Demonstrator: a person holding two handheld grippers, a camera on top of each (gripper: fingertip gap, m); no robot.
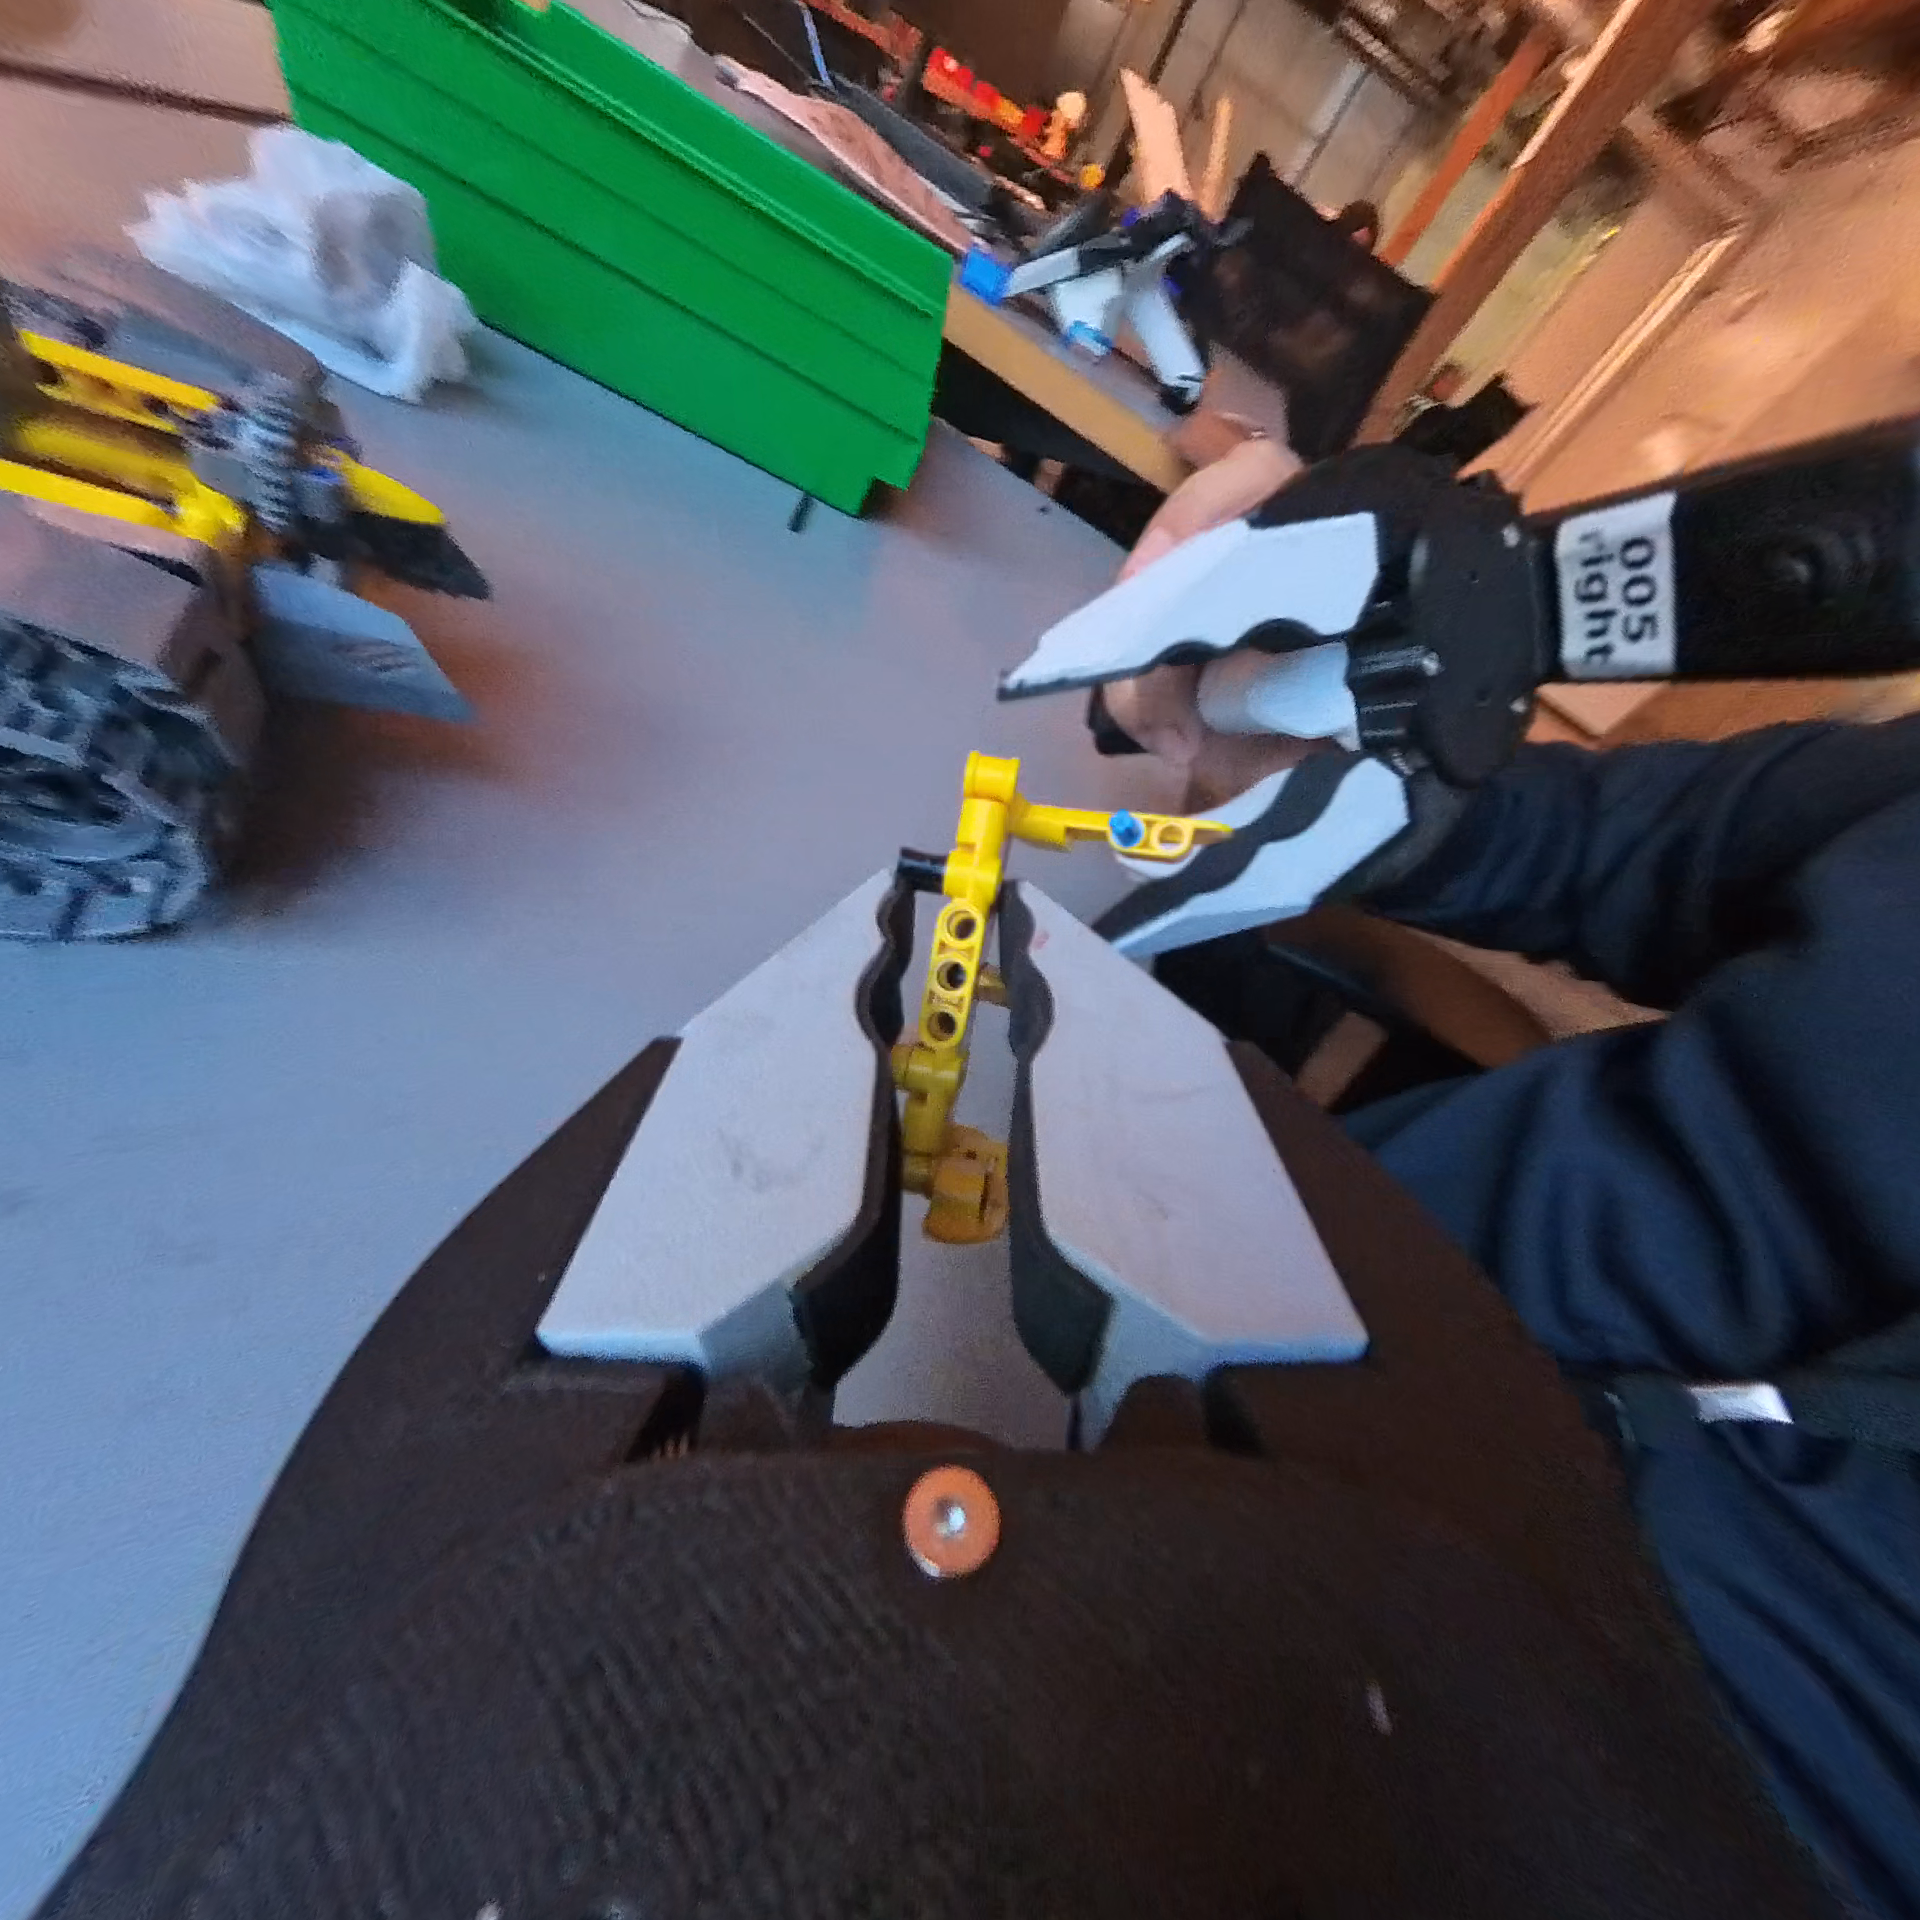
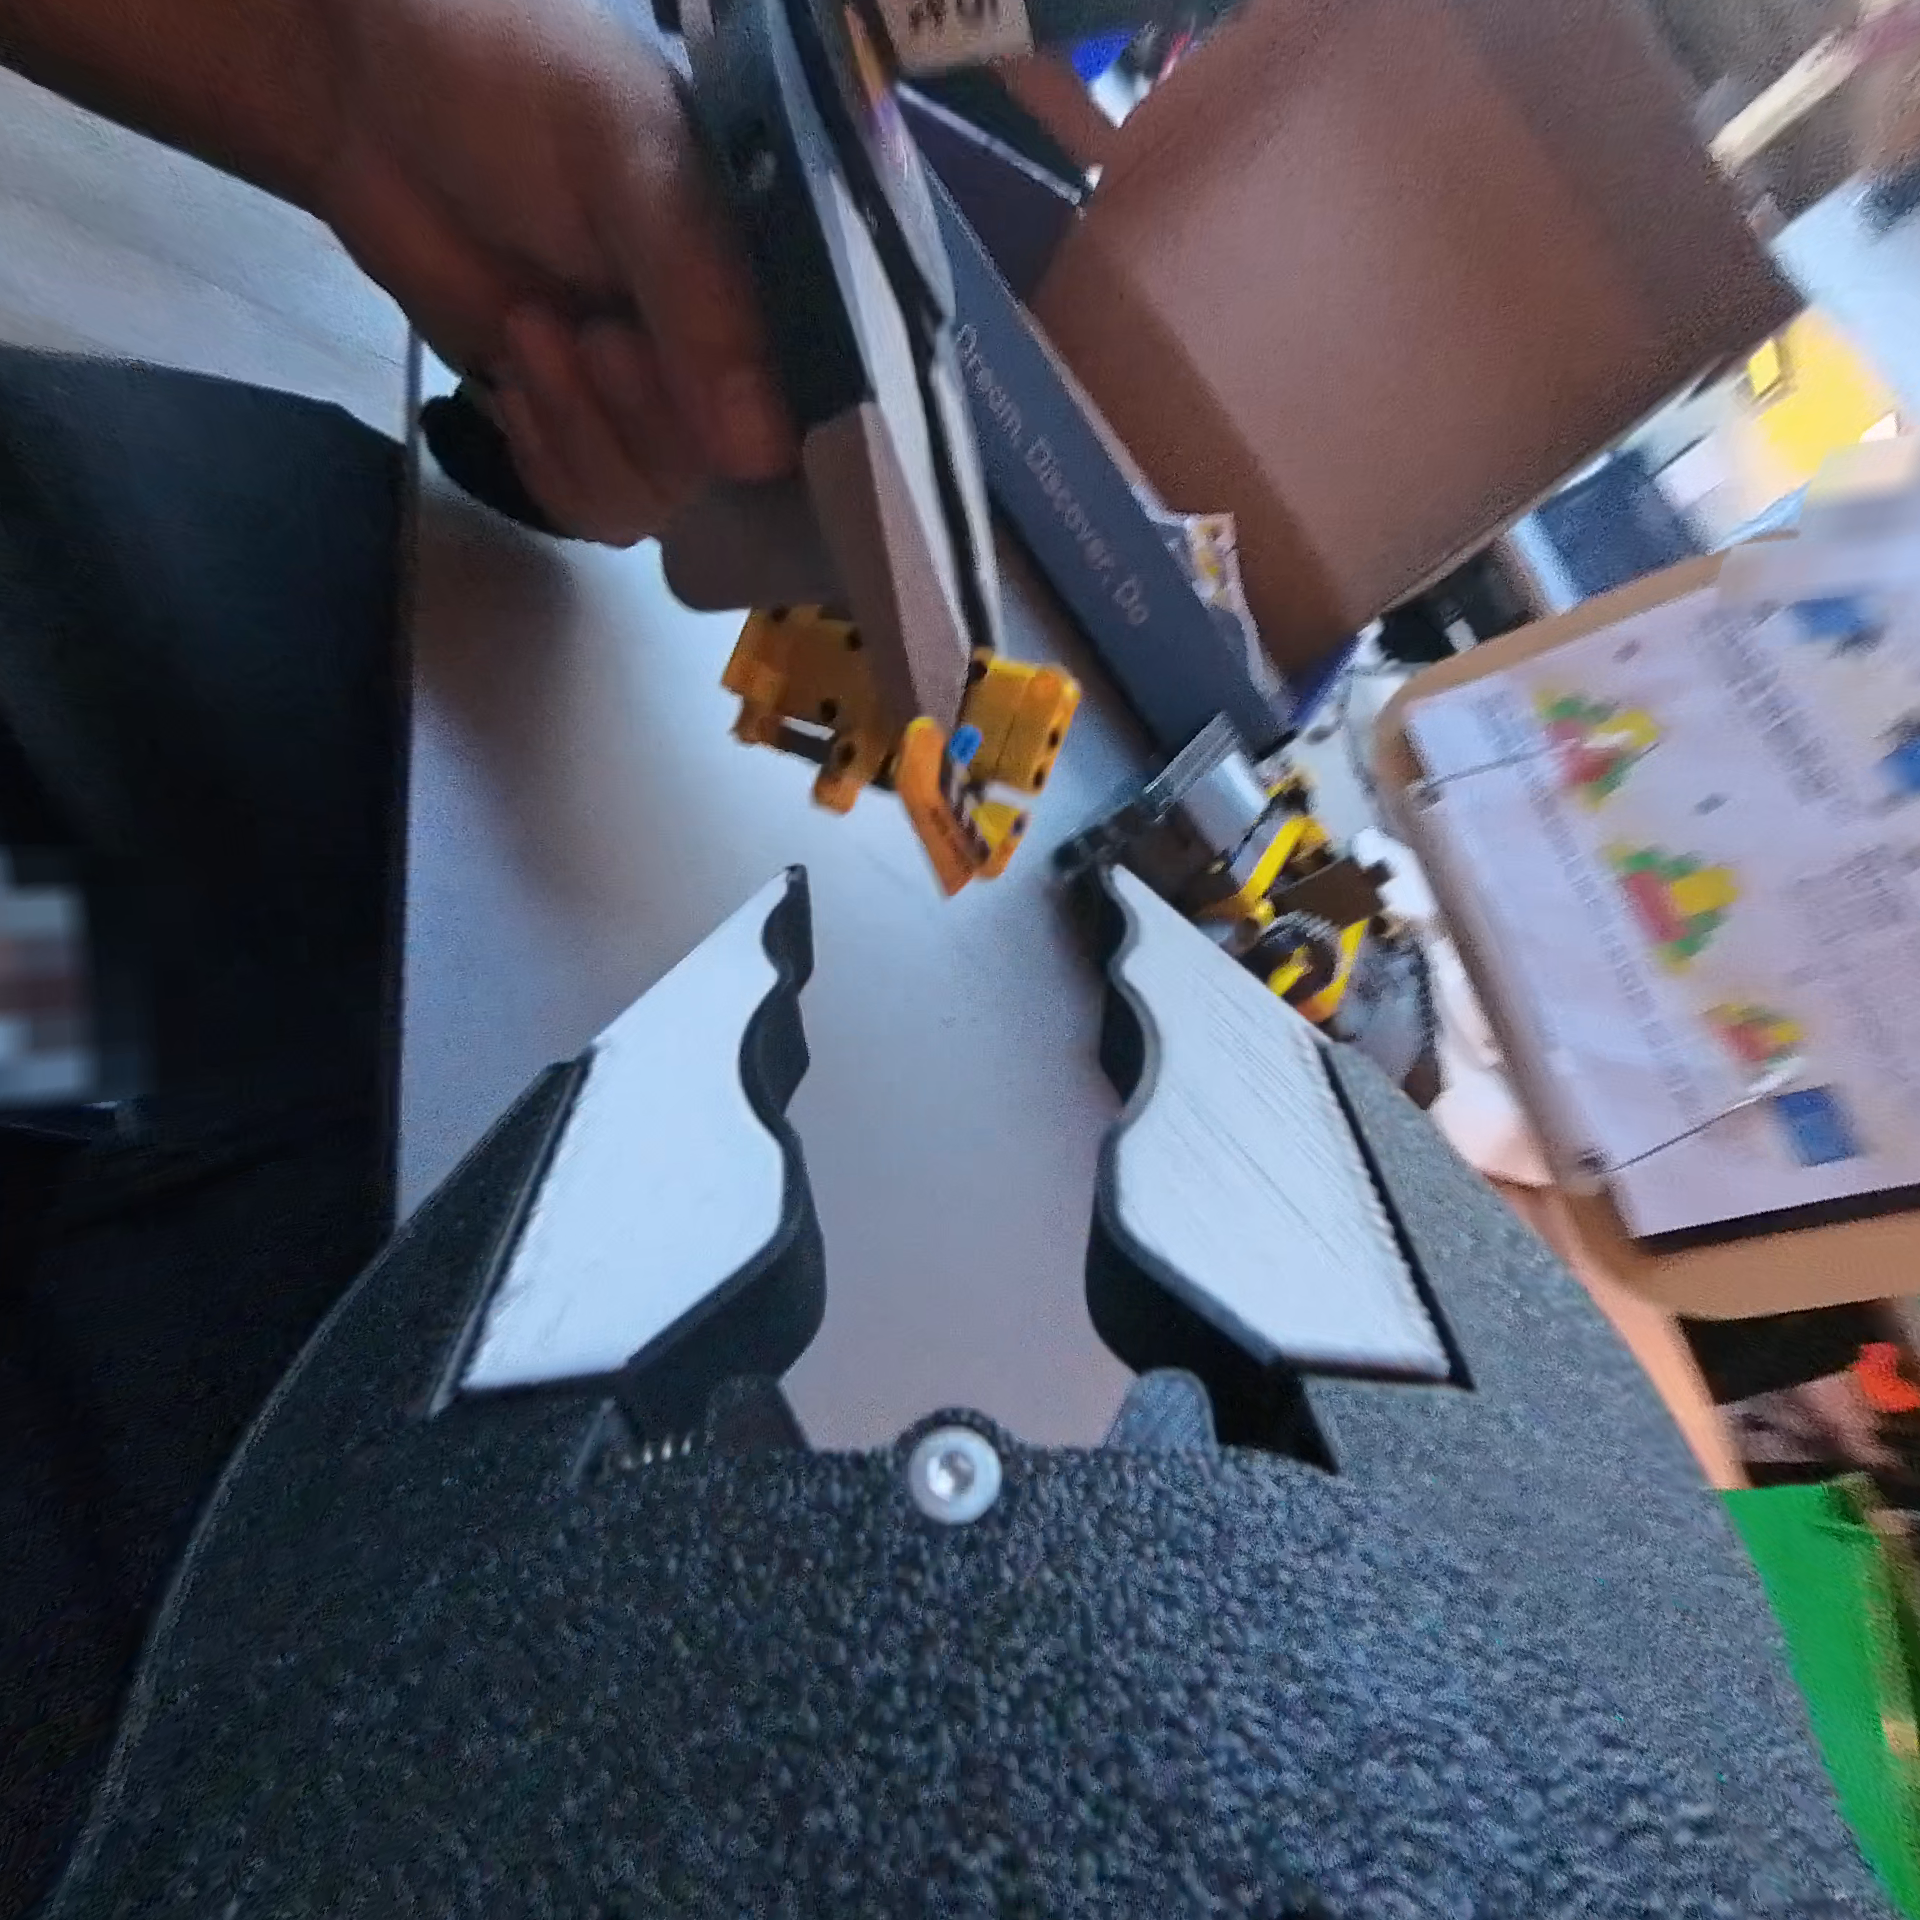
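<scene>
My left gripper is shut on a yellow brick-beam assembly with a blue pin on its side arm, held above the grey table. My right gripper is open and empty. In the left wrist view it comes in from the right, its lower finger just beside the assembly's side arm. In the right wrist view the yellow assembly hangs from the left gripper's fingers, just beyond my right fingertips.
A yellow and black brick vehicle with a big tyre stands at the left; it shows partly in the right wrist view. A green bin and a white plastic bag lie behind. A printed instruction sheet stands at right. My two grippers' fingertips are within a few centimetres of each other.
</scene>
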